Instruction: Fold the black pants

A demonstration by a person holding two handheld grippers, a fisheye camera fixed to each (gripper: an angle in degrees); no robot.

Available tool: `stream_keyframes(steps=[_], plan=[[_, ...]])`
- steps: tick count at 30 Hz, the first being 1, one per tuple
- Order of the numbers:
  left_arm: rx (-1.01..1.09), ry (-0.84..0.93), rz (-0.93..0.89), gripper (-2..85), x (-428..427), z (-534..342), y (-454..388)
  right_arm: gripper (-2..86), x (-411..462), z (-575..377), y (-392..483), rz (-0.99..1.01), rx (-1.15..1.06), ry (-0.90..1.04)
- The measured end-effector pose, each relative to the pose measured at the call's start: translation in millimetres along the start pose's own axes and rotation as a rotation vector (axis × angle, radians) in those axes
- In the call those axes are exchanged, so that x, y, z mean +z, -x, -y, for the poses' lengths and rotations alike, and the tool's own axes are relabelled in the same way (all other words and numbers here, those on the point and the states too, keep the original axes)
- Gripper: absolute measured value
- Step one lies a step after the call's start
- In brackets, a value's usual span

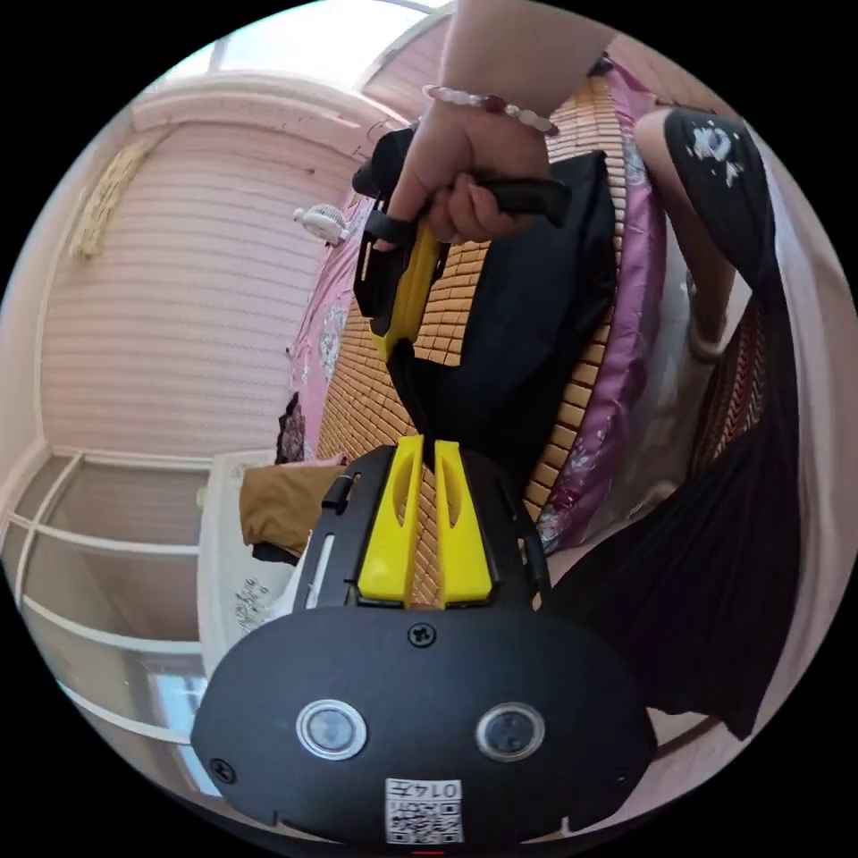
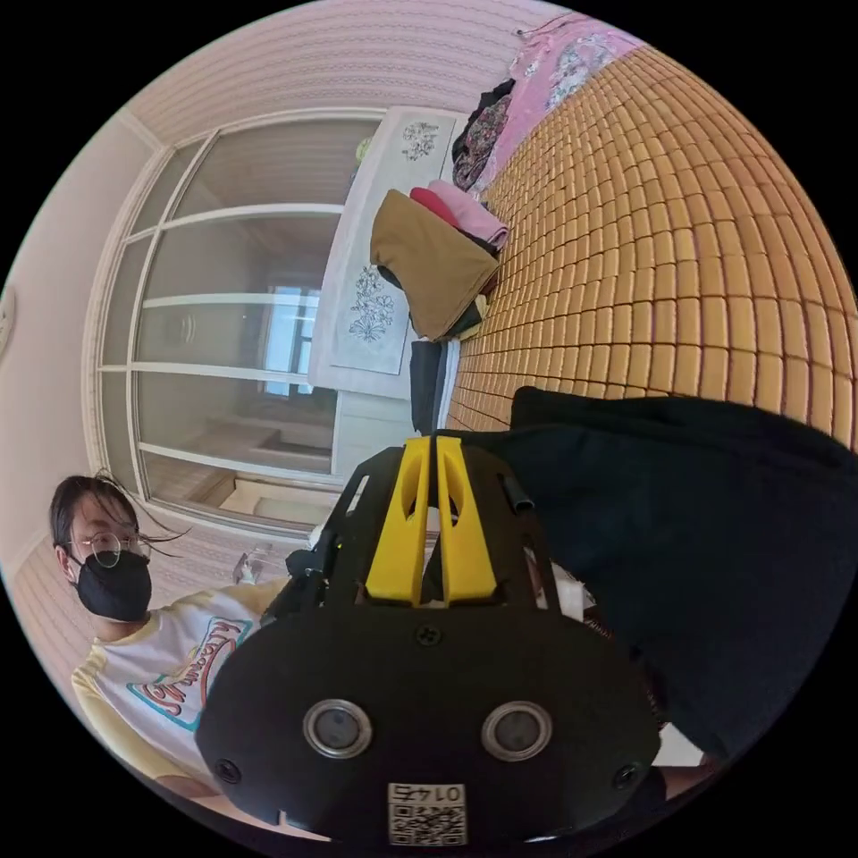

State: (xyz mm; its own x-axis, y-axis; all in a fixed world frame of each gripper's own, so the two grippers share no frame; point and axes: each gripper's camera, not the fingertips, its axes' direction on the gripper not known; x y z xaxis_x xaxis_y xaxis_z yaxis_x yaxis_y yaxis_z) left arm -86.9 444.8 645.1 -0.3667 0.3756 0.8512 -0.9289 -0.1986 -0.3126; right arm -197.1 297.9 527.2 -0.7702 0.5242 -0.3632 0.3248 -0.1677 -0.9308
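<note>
Pink-walled bedroom, bed (image 2: 679, 223) covered by woven bamboo mat (image 1: 357, 402), pink floral sheet (image 1: 626, 295) at its edge. My left gripper (image 1: 426, 447) has jaws pinched together on corner of black pants (image 1: 527, 313). Right gripper (image 2: 435, 444) same deal, jaws closed on pants edge; from left gripper view I see it held by hand (image 1: 456, 170). Pants drape over mat between the two. Clothes pile (image 2: 438, 250) sits at far end of bed. No containers I can make out.
</note>
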Motion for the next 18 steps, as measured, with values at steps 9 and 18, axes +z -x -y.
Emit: stream_keyframes(steps=[9,18], plan=[[-0.998,0.151,-0.763,4.5,140,-136,101,7.8,190,65,59,-0.524,-0.191,0.335],[-0.871,0.112,-0.681,-0.2,138,-154,128,1.0,115,0,85,-0.644,-0.398,0.087]])
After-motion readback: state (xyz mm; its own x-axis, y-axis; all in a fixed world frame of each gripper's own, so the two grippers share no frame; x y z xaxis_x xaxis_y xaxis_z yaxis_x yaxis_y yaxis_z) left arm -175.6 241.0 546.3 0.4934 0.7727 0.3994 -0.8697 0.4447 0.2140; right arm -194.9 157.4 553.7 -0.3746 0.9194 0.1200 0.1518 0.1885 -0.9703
